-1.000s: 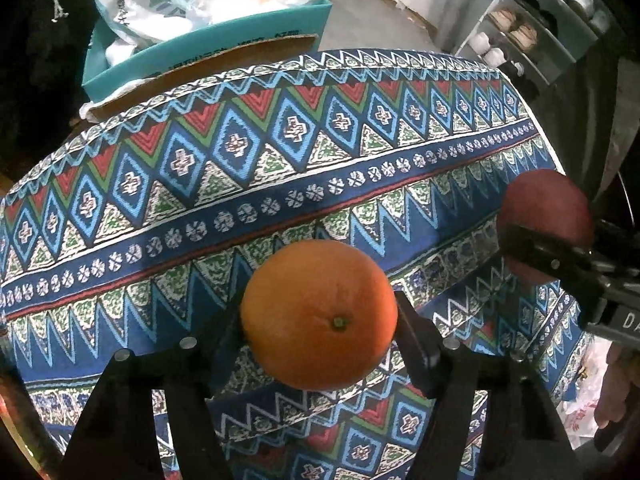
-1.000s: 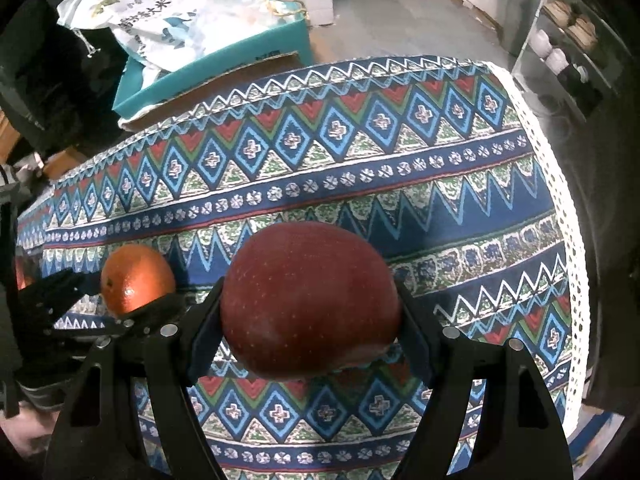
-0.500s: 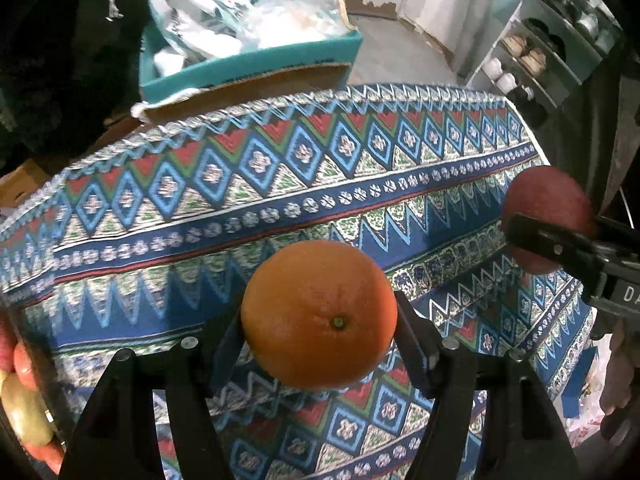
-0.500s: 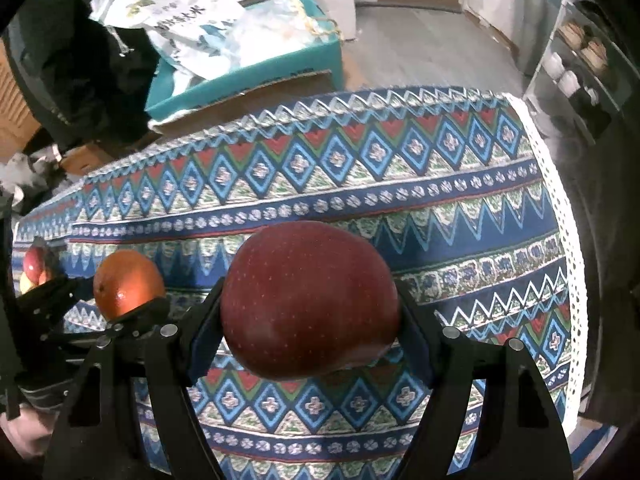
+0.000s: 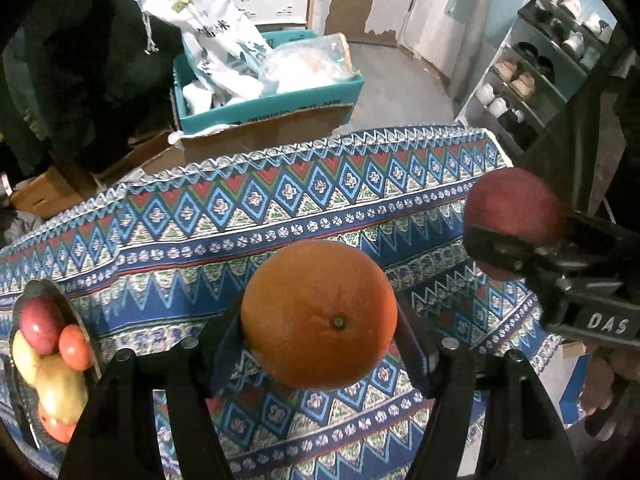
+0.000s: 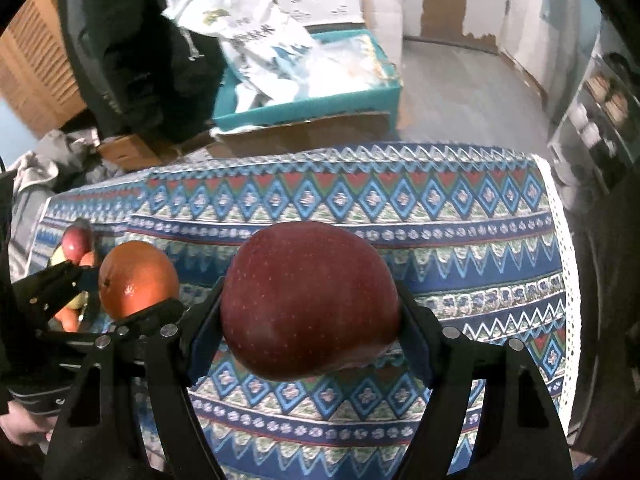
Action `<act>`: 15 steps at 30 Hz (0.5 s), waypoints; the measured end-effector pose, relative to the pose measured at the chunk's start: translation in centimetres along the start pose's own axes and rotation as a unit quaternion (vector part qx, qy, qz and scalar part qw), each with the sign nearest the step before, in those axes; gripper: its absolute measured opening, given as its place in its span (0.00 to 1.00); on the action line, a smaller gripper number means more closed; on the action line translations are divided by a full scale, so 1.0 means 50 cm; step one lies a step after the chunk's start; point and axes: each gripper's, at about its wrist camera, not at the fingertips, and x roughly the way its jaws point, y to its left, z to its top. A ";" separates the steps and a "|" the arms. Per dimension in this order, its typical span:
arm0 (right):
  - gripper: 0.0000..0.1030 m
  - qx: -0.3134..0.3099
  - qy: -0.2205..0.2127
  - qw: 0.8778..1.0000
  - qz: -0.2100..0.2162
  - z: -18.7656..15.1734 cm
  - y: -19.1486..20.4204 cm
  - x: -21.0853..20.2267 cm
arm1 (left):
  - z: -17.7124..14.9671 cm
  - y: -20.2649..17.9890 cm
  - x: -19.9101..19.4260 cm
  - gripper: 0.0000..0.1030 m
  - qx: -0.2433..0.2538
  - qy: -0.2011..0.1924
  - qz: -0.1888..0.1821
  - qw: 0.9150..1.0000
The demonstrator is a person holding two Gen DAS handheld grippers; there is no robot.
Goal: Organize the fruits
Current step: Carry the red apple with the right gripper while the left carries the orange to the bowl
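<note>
**Both grippers loaded, fruit held over the table**

The left gripper has its jaws clamped on an orange, stem dimple facing the camera, held above the patterned tablecloth. The right gripper has its jaws clamped on a red apple, also above the tablecloth, to the right of the orange. Neither fruit touches the cloth.

A metal bowl sits at the far left of the tablecloth, left of the orange, already holding several fruits in red, yellow and orange. Likely the drop spot, though that is a guess.

Behind the tablecloth: a teal box stuffed with bags, cardboard in front of it. A shoe rack stands off the tablecloth's right end.

Risks:
- Both fruits are round and smooth and are pinched only at the sides, so a tilt or a quick swing could let one slip out and roll off the tablecloth.
- The bowl looks full; another fruit dropped on the pile could knock one over the rim.
- The grippers are close together, and the apple must pass the orange to reach the bowl, so they could collide.
</note>
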 end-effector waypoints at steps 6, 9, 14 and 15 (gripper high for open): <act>0.74 -0.034 -0.005 0.999 0.016 0.002 0.057 -0.021 | -0.007 0.024 -0.069 0.68 -0.013 -0.020 0.002 1.000; 0.74 -0.043 -0.008 0.999 0.030 0.006 0.084 -0.031 | -0.017 0.042 -0.103 0.68 -0.012 -0.033 0.015 0.999; 0.74 -0.059 -0.018 0.997 0.040 0.016 0.129 -0.047 | -0.039 0.078 -0.138 0.68 -0.015 -0.043 0.026 0.999; 0.74 -0.062 -0.020 0.997 0.043 0.018 0.138 -0.049 | -0.045 0.088 -0.146 0.68 -0.019 -0.044 0.027 0.998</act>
